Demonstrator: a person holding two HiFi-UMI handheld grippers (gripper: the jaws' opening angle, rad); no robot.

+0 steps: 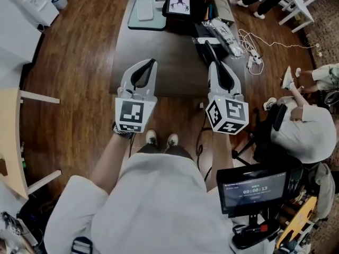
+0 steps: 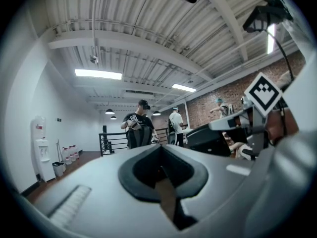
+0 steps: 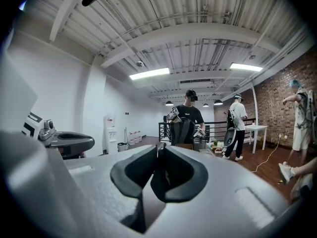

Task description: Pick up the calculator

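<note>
In the head view both grippers are held level over the near edge of a dark table (image 1: pixel 159 57). My right gripper (image 1: pixel 212 63) is closed on a thin dark slab, seemingly the calculator (image 1: pixel 210 51), which sticks out edge-on past its tips. In the right gripper view the gripper (image 3: pixel 159 148) has its black pads almost together, with only a narrow grey sliver of the calculator (image 3: pixel 160 150) showing between the tips. My left gripper (image 1: pixel 152 62) is to its left with nothing in it. In the left gripper view its tips (image 2: pixel 159 148) meet.
At the table's far end lie a teal tray (image 1: pixel 144 9), a black box (image 1: pixel 180 7), packets and white cables (image 1: pixel 249 52). A seated person (image 1: pixel 307 126) and a timer screen (image 1: pixel 254 189) are at the right. Several people (image 3: pixel 187 118) stand across the room.
</note>
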